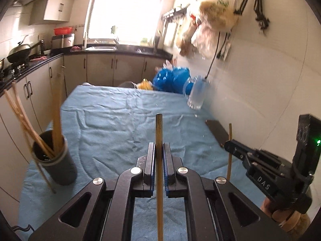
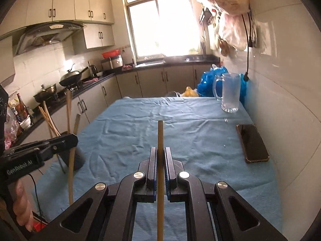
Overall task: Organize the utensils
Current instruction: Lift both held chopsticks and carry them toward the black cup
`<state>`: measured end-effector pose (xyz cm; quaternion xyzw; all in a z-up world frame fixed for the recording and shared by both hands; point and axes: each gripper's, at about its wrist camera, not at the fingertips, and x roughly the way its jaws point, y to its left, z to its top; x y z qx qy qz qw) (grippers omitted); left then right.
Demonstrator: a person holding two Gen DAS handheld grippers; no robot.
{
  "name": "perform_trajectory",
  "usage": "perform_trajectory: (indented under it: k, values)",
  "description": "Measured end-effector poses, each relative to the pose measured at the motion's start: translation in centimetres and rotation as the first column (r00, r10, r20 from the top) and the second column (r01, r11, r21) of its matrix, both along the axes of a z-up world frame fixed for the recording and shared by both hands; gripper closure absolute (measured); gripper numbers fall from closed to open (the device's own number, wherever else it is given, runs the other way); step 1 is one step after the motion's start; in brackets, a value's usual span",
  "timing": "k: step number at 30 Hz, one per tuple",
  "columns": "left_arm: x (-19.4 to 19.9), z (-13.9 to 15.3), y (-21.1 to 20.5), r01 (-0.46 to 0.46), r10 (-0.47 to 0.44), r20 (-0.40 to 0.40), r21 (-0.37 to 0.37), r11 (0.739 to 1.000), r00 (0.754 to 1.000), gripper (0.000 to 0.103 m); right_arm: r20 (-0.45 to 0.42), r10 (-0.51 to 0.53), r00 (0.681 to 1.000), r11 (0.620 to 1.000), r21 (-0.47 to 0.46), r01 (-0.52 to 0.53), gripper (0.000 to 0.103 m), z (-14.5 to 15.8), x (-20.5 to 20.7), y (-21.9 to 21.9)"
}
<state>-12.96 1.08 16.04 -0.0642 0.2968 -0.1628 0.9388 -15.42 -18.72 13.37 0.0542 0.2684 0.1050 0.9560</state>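
My left gripper (image 1: 159, 146) is shut on a wooden chopstick (image 1: 158, 128) that stands nearly upright between its blue pads, above the blue cloth. A dark cylindrical holder (image 1: 58, 170) with several chopsticks leaning in it stands at the table's left edge, left of this gripper. In the right wrist view my right gripper (image 2: 160, 149) is shut on a second chopstick (image 2: 160, 134), also upright. The right gripper (image 1: 227, 145) with its chopstick (image 1: 229, 160) appears at the right of the left wrist view. In the right wrist view, the left gripper (image 2: 75, 137) partly hides the holder (image 2: 77, 159).
A blue cloth (image 2: 180, 124) covers the table. A glass mug (image 2: 229, 94) and a blue plastic bag (image 2: 208, 82) stand at the far right, and a phone (image 2: 252, 142) lies along the right wall. Kitchen counters with a wok (image 2: 71, 78) run along the left.
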Motion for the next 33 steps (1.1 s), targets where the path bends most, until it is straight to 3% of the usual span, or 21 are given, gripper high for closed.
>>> perform_trajectory:
  k: [7,15,23,33]
  values:
    - [-2.6,2.8,3.2,-0.057,0.062,0.090,-0.054,0.997,0.994,0.097,0.054,0.026,0.998,1.000,0.014,-0.027,0.097,1.6,-0.9,2.0]
    - [-3.8,6.3,8.3,-0.142,0.165,0.186,-0.132,0.981,0.969,0.097,0.139,0.059,0.989,0.996,0.054,-0.067,0.097,4.7,-0.7,5.2]
    - [-2.3,8.7,14.3,-0.282,0.328,0.260,-0.197,0.939,0.908,0.097,0.226,0.139,0.964,0.979,0.112,-0.168,0.097,8.6,1.5,10.6]
    - [0.8,9.3,18.1,-0.389,0.447,0.304,-0.234,0.891,0.842,0.097,0.341,0.187,0.921,0.937,0.220,-0.272,0.097,11.5,6.0,17.2]
